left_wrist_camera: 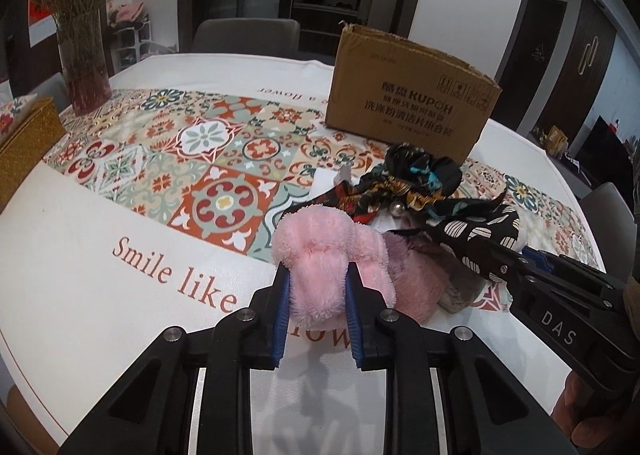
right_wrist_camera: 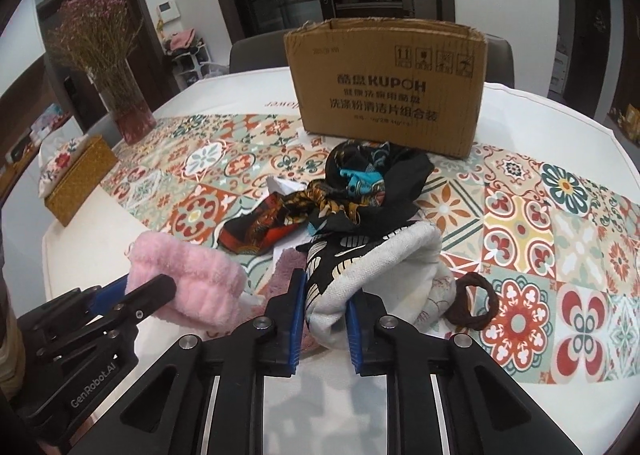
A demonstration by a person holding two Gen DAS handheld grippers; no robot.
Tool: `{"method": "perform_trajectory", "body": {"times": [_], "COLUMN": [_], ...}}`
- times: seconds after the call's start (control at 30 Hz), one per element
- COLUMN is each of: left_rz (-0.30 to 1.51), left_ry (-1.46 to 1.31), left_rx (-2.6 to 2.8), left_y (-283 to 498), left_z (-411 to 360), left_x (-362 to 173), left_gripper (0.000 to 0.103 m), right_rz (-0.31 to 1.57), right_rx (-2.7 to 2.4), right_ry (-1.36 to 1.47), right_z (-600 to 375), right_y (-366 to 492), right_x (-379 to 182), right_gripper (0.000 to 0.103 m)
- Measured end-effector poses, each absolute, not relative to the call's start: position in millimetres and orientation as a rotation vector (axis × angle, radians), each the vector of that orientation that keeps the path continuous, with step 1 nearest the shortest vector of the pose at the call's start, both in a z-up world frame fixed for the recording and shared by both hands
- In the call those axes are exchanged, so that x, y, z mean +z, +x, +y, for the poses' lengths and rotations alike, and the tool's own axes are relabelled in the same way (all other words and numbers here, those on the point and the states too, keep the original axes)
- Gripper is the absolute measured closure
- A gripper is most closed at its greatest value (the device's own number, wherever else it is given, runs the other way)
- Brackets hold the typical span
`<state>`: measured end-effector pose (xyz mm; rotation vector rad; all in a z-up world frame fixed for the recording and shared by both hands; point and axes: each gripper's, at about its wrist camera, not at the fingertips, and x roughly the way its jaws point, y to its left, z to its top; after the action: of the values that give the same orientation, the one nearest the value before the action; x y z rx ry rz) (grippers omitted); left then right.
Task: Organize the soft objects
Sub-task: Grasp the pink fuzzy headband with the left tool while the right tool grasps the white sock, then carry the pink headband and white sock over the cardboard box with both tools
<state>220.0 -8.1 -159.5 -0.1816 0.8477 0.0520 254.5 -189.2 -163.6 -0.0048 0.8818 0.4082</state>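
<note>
Both claws loaded, soft items gripped ahead of the box.

Nearest, my left gripper (left_wrist_camera: pixel 316 283) is clamped narrow on the pink plush piece (left_wrist_camera: pixel 332 251); my right gripper (right_wrist_camera: pixel 324 291) is pinched nearly closed on the white-and-black fabric pouch (right_wrist_camera: pixel 376 267). Just beyond lie the mauve fuzzy item (left_wrist_camera: pixel 416 275), the brown hair tie (right_wrist_camera: pixel 474 303) and the patterned scarves (right_wrist_camera: pixel 360 191). Farthest stands the cardboard box (right_wrist_camera: pixel 388 91), open-topped. I judge both loads should clear the pile before crossing, one at a time, so the scarves are not dragged.

Your left hand-held gripper (left_wrist_camera: pixel 316 275) is pinching something between its pads; your right hand-held gripper (right_wrist_camera: pixel 325 295), just beside it, is clamping likewise.
</note>
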Motion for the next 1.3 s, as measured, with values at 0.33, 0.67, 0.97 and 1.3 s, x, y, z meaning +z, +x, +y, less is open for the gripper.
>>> {"method": "perform_trajectory", "body": {"times": [0.33, 0.67, 0.97, 1.3], "left_rz": [0.776, 0.696, 0.619, 0.514], "left_ry": [-0.153, -0.131, -0.099, -0.065], "left_rx": [0.001, -0.066, -0.112, -0.150], "left_y": [219, 223, 234, 254], "left_z": [-10, -10, -11, -11], "left_x": [-123, -82, -50, -21], "left_gripper": [0.078, 0.078, 0.078, 0.078], "right_rz": [0.822, 0.732, 0.634, 0.535], "right_rx": [0.359, 0.303, 0.244, 0.198], "right_ry": [0.051, 0.080, 0.091, 0.094], "right_z": [-196, -199, -200, -198], "right_y": [242, 231, 230, 236], "right_x": [-129, -86, -51, -23], "right_gripper": [0.084, 0.084, 0.084, 0.084]}}
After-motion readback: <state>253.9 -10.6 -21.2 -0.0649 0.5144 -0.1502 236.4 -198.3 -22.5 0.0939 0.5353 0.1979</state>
